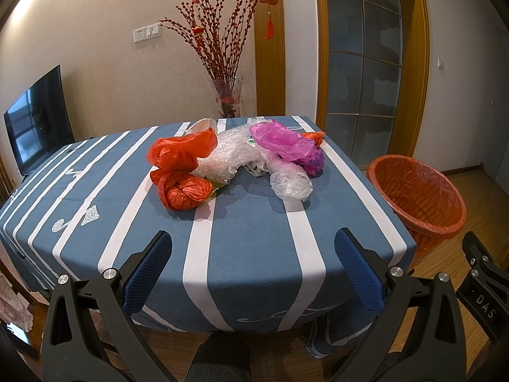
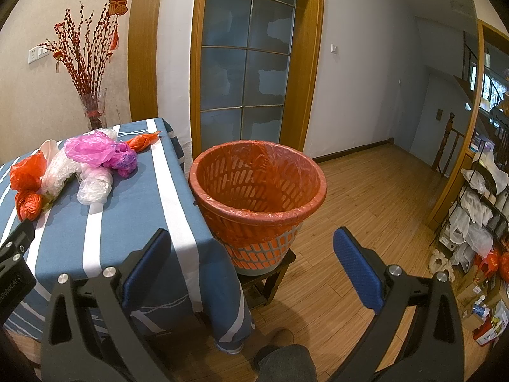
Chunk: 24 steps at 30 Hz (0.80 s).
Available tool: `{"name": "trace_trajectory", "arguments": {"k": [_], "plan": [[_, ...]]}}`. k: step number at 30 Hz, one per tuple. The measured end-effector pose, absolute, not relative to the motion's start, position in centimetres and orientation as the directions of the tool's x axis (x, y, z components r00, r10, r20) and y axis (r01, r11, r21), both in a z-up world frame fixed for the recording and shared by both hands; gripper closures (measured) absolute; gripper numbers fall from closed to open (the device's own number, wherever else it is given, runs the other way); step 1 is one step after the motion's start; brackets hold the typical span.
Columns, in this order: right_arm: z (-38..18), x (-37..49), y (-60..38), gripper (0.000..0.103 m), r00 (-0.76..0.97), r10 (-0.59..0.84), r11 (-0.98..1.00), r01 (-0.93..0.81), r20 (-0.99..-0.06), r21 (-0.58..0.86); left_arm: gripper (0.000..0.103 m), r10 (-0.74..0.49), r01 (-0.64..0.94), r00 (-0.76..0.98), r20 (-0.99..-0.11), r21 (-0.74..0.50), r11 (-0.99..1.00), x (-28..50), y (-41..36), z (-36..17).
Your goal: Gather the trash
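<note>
Left wrist view: the left gripper (image 1: 253, 238), its blue-padded fingers (image 1: 149, 273) spread wide and holding nothing, hangs over the near edge of a table covered with a blue cloth with white stripes (image 1: 248, 254). Towards the far half of the table lies a cluster of crumpled plastic trash: a red plastic bag (image 1: 181, 151) on the left with a knotted red bundle (image 1: 183, 191) just in front of it, a roll of clear bubble wrap (image 1: 222, 159) in the middle, a magenta plastic bag (image 1: 280, 145) to the right, a clear crumpled bag (image 1: 291, 184) in front of that, and a small orange-red scrap (image 1: 313, 137) at the far right edge. The pieces touch or overlap one another. An orange slatted wastebasket lined with a red bag (image 1: 416, 197) stands beside the table's right edge.

Right wrist view: the right gripper (image 2: 251, 238), fingers likewise wide apart and empty, faces the wastebasket, which rests on a small dark stool (image 2: 270, 277) on a wooden floor (image 2: 366, 210), just beside the tablecloth's corner. The basket's interior shows only its liner. A glass vase of red branches (image 2: 92, 108) stands behind the table.
</note>
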State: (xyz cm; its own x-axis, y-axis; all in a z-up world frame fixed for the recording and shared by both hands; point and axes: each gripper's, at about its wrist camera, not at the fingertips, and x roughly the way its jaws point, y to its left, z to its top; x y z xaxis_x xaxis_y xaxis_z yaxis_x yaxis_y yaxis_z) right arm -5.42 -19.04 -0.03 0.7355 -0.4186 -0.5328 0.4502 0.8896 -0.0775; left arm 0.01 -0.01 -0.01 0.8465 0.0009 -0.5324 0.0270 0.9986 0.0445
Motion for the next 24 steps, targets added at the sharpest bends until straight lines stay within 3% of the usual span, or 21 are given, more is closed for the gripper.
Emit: {"name": "trace_trajectory", "arguments": {"k": [24], "plan": [[-0.49, -4.62, -19.48, 0.004, 0.729, -0.414, 0.89, 0.449, -0.544, -0.076, 0.002, 0.014, 0.011, 0.839, -0.544, 0.044, 0.999, 0.37, -0.04, -0.26]]}}
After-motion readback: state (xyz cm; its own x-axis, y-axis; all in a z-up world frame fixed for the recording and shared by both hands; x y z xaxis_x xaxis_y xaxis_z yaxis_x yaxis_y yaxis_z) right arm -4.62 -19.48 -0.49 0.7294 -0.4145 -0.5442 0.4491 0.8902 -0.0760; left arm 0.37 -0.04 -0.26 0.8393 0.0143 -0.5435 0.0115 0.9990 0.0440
